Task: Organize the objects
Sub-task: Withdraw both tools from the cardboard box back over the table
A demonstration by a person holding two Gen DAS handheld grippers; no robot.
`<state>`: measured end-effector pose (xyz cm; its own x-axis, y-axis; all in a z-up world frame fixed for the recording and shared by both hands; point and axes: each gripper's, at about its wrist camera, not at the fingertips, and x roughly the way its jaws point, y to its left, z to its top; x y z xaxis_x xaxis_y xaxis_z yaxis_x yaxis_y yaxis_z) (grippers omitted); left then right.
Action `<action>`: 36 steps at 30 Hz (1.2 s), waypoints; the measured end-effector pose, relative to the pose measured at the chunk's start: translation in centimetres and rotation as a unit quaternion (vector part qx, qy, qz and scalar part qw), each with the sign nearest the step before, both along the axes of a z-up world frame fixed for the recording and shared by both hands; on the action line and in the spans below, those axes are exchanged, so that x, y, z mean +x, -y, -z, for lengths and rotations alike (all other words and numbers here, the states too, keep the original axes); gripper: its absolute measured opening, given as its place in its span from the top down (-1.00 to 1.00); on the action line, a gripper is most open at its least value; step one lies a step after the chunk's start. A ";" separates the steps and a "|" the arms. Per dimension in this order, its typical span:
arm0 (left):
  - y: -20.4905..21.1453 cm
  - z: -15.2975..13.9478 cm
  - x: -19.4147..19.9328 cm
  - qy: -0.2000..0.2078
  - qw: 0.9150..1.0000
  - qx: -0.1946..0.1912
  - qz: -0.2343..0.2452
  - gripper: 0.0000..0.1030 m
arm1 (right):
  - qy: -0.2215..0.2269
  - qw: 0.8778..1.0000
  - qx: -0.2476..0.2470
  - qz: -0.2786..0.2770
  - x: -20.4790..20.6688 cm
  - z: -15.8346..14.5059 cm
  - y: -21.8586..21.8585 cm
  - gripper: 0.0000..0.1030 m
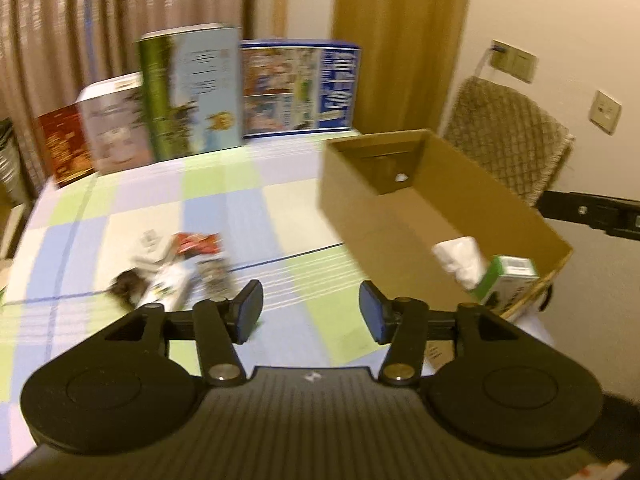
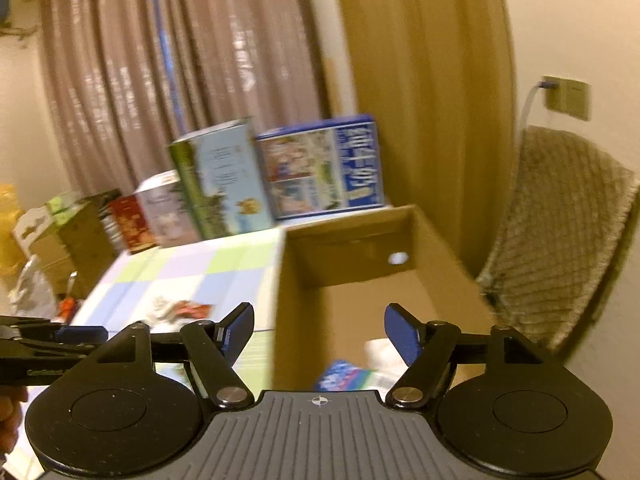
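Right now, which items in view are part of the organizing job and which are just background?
Job items:
- cardboard box
- white packet and green carton already in the box
- loose snack packets on the table
- left gripper and right gripper, both open, empty

Background:
- upright boxes at the table's far edge
- chair
- curtain

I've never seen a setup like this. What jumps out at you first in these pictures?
The open cardboard box at the table's right, with a white bundle and a green-and-white carton inside. Left of it, loose packets lie on the checked tablecloth, and tall picture boxes stand along the back edge.
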<state>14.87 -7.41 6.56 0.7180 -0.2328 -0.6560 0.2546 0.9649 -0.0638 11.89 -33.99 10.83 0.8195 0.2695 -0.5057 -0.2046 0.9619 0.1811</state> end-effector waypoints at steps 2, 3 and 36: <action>-2.2 0.2 -0.6 -0.002 1.000 0.005 -0.014 -0.05 | 0.000 1.000 0.000 -0.017 -0.5 0.2 -2.0 -0.38; -3.2 0.3 -0.9 -0.004 1.000 0.008 -0.021 -0.08 | -0.001 1.000 -0.002 -0.027 -0.8 0.3 -3.0 -0.38; -13.4 11.2 6.0 -0.042 0.996 0.075 -0.032 -0.35 | -0.053 0.963 -0.108 -0.239 8.0 16.3 -19.3 -0.20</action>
<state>20.90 6.04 -4.65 0.6699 -0.0827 -0.7378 0.1916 0.9794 0.0642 19.85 -14.65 -5.50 0.5676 0.4834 -0.6665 -0.6256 0.7795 0.0326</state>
